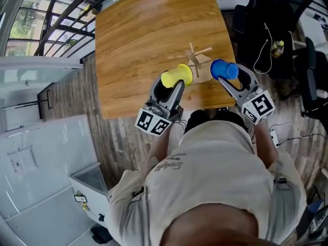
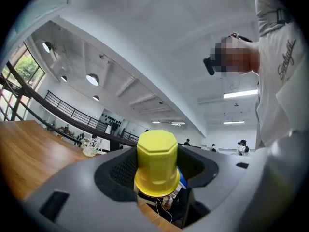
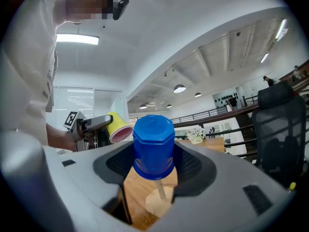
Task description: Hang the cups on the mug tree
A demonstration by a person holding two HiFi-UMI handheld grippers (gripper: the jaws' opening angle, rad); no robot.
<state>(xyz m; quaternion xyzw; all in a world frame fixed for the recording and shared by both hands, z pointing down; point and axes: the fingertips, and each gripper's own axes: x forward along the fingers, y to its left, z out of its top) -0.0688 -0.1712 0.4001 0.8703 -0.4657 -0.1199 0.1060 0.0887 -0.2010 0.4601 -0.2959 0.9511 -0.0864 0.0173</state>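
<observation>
Now, centre-left of frame: left gripper (image 1: 173,84) clamped on yellow cup (image 1: 178,76), above table (image 1: 138,45) edge. Centre: mug tree (image 1: 197,60), pegs bare. Centre-right: right gripper (image 1: 229,80) clamped on blue cup (image 1: 223,69). Cups likely light, stiff, smooth plastic; grip across body, mouth free.

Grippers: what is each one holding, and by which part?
The left gripper holds the yellow cup, the right gripper the blue cup; each cup is clamped between the jaws by its side walls.
</observation>
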